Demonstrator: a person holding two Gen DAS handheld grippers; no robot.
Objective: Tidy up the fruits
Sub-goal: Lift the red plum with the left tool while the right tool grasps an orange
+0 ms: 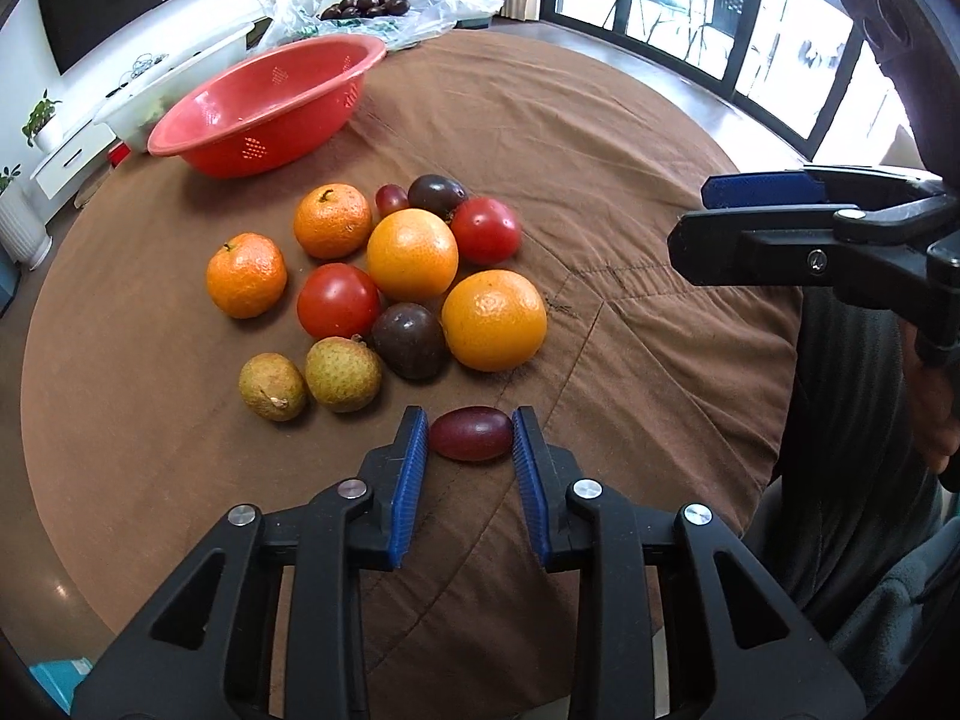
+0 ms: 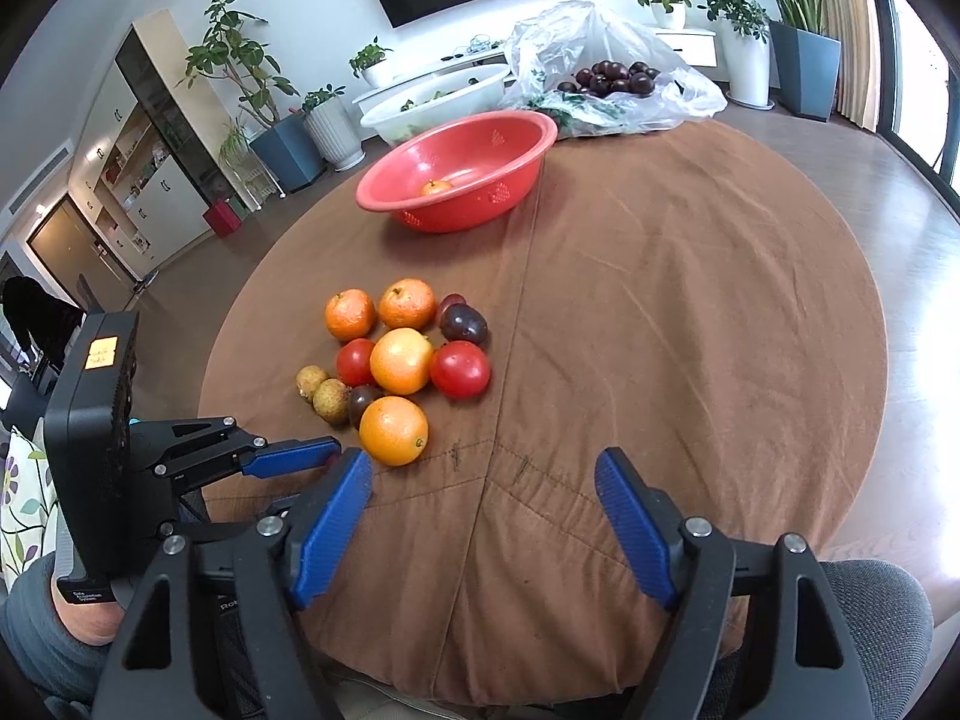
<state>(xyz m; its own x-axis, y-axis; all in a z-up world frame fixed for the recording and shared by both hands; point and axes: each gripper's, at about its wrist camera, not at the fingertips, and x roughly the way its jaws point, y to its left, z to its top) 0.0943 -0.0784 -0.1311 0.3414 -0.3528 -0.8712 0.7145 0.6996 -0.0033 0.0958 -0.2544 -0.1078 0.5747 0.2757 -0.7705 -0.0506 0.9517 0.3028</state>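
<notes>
the left gripper (image 1: 470, 435) has its fingers pinching the red grape (image 1: 471, 433) end to end, its long axis running left-right, near the fruit pile; the right gripper (image 2: 483, 492) hangs spread, holding nothing

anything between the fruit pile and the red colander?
No, bare brown tablecloth separates the fruit pile from the red colander, clearest in the right wrist view.

Cluster of oranges, tomatoes, plums and lychees (image 1: 384, 282) sits mid-bench (image 1: 630, 180); small oval dark-red grape (image 1: 471, 434) lies nearest, between left tongs (image 1: 471, 450). Red plastic colander basin (image 1: 270, 102) stands behind the cluster, holding one orange fruit (image 2: 435, 186). Clear plastic bag of dark plums (image 2: 606, 75) behind that.
</notes>
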